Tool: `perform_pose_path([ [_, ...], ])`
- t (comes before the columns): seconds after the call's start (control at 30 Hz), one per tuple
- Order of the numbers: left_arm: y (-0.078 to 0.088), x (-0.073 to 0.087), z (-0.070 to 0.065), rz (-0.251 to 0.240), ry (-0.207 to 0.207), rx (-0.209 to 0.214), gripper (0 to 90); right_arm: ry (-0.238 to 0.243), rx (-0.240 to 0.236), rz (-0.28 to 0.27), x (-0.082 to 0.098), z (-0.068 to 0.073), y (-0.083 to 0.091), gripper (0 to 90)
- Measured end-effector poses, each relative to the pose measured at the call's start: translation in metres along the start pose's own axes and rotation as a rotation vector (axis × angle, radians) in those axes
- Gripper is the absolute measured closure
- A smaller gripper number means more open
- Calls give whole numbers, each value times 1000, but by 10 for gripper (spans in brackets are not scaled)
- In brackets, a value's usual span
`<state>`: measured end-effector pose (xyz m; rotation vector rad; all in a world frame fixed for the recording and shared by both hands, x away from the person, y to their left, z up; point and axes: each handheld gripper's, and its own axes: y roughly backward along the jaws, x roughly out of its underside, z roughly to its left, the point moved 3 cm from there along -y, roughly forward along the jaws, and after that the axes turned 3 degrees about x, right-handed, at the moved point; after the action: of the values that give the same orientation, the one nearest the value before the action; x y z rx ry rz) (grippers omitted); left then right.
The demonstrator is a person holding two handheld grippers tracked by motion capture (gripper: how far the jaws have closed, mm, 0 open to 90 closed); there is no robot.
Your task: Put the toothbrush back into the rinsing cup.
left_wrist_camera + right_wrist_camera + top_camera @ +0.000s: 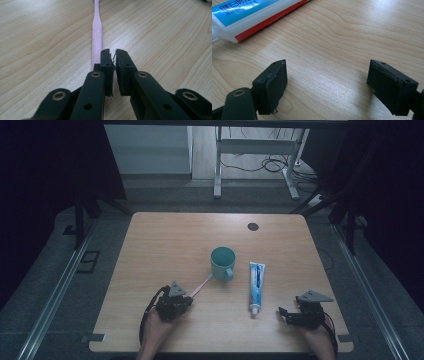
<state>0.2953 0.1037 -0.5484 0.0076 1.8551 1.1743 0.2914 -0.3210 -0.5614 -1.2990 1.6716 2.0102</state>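
A pink toothbrush [202, 284] lies on the wooden table [165, 240], its head touching the base of a teal mug [222, 262]. My left gripper [188, 298] sits at the handle end. In the left gripper view its jaws [113, 53] are shut with only a sliver between them and nothing in it, and the toothbrush handle [97, 30] runs under the left jaw. A white and blue toothpaste tube [256, 285] lies right of the mug, cap toward me. My right gripper [283, 315] rests low on the table right of the cap, open [327, 67], with the toothpaste tube [249, 15] ahead and to its left.
A dark round grommet [253, 226] sits near the table's far edge. Beyond the table, a white desk frame [255, 150] and cables lie on the floor. Metal rails run along both sides of the table.
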Motion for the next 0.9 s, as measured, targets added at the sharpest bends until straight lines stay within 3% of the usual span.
perform_pose_path([
  [0.17,5,-2,4,9,8,-10,771,0,0,0,0,0,0,163],
  [0.37,12,-11,11,60,9,-29,695,0,1,0,0,0,-1,159],
  [0.7,2,-32,21,256,-12,-16,622,-3,0,2,-1,1,-1,157],
  [0.9,-10,-48,18,374,-54,-4,611,-4,0,2,-1,1,-1,157],
])
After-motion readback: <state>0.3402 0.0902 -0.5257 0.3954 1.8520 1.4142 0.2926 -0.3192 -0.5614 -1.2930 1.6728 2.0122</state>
